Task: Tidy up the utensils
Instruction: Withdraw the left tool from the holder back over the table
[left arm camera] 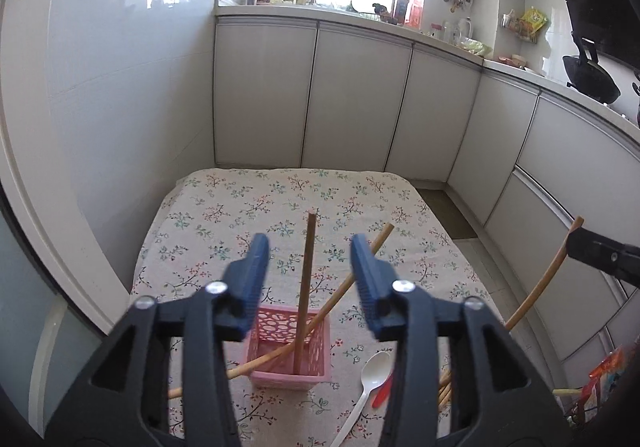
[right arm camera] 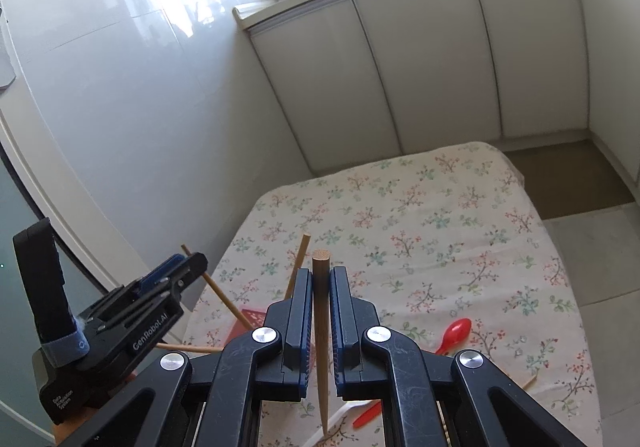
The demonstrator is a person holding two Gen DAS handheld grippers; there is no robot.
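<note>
Left wrist: left tool (left arm camera: 310, 247) open, empty; right tool (right arm camera: 320, 279) clamps chopstick (right arm camera: 321, 327).

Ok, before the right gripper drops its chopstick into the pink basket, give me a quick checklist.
1. Right gripper shut on the held chopstick: ok.
2. Left gripper open, nothing pinched: ok.
3. Pink basket upright on the tablecloth: ok.
4. Basket mouth free of the left gripper: not ok, it seems to hover right over it.
5. Room in the basket beside the upright chopstick: ok.
6. White spoon and red spoon sorted: not ok, both lie outside.
</note>
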